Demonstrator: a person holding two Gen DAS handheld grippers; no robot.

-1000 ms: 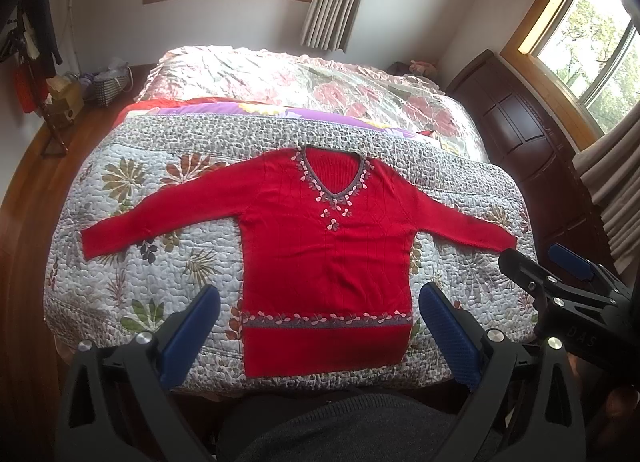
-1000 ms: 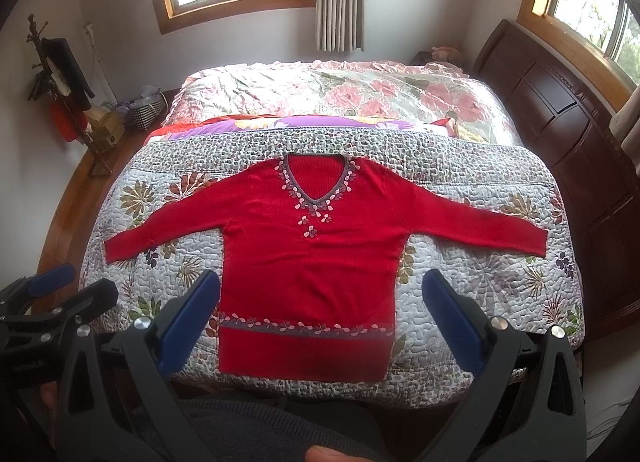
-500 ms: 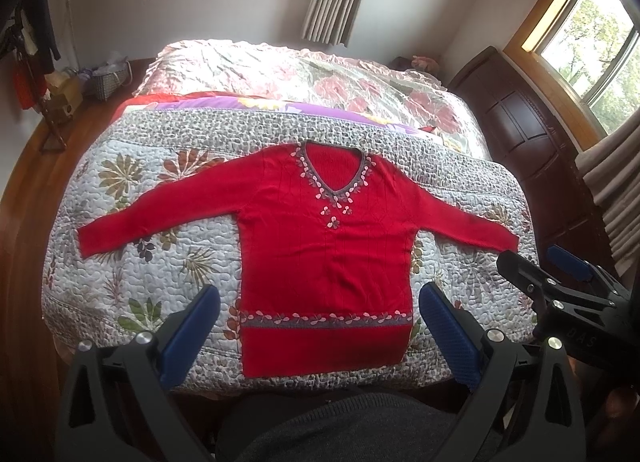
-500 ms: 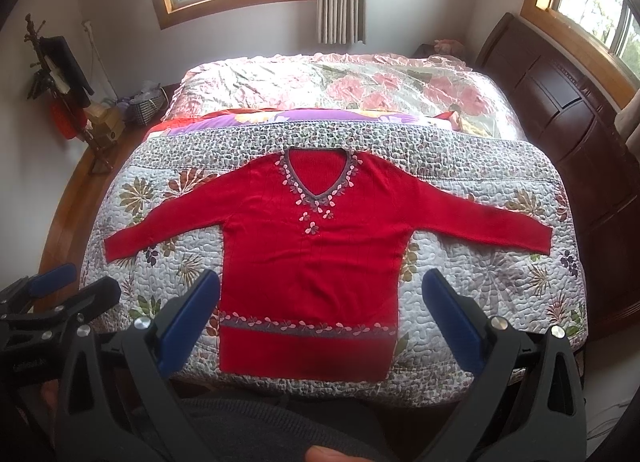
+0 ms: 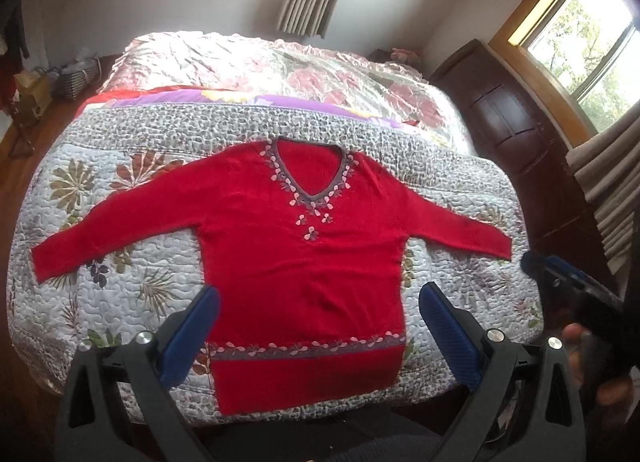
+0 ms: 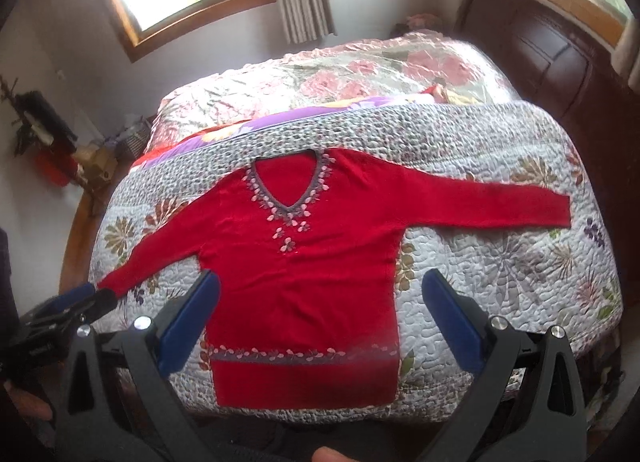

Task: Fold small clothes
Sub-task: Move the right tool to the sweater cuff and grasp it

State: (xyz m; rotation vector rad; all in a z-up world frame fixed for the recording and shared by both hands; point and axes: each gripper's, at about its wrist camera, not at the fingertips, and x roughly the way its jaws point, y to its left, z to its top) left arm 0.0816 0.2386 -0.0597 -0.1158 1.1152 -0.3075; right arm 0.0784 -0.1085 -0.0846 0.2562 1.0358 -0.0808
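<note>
A red V-neck sweater [image 5: 296, 262] with grey and pink leaf trim lies flat on the quilted bedspread, both sleeves spread out and its hem toward me. It lies the same way in the right wrist view [image 6: 304, 274]. My left gripper [image 5: 318, 314] hovers open above the sweater's lower body, blue pads wide apart and empty. My right gripper [image 6: 320, 306] also hangs open over the lower body. The right gripper shows at the left wrist view's right edge [image 5: 568, 286], near the right cuff. The left gripper shows at the right wrist view's left edge [image 6: 76, 302], by the left cuff.
The floral quilt [image 5: 120, 282] covers the near end of a bed. A dark wooden headboard [image 5: 516, 130] runs along the right side. A basket and clutter [image 5: 76, 78] stand on the floor at the far left. Windows and curtains line the far wall.
Both grippers have moved closer to the bed and the sweater fills more of each view. The right wrist view has tilted and swung rightward. Both stay open.
</note>
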